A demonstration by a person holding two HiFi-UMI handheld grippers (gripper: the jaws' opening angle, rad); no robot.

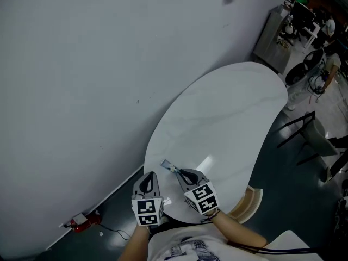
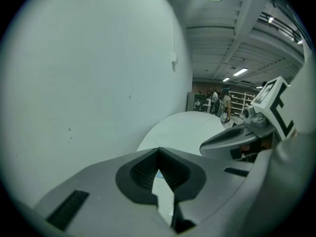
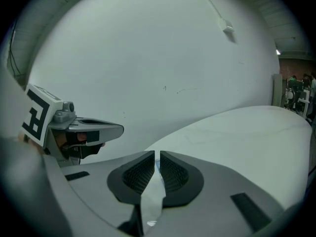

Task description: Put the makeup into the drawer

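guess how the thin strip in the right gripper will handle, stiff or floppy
Probably fairly stiff: the strip juts straight out past the right gripper without drooping. Likely very light, since it looks so thin and flat. Its face shows a glossy highlight, so it may be slippery, though the jaws are closed tight on it.

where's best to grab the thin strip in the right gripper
Probably the free end of the thin strip, which juts past the right gripper over the table. It is flat and thin, so come in from that end and close the fingers on its broad faces.
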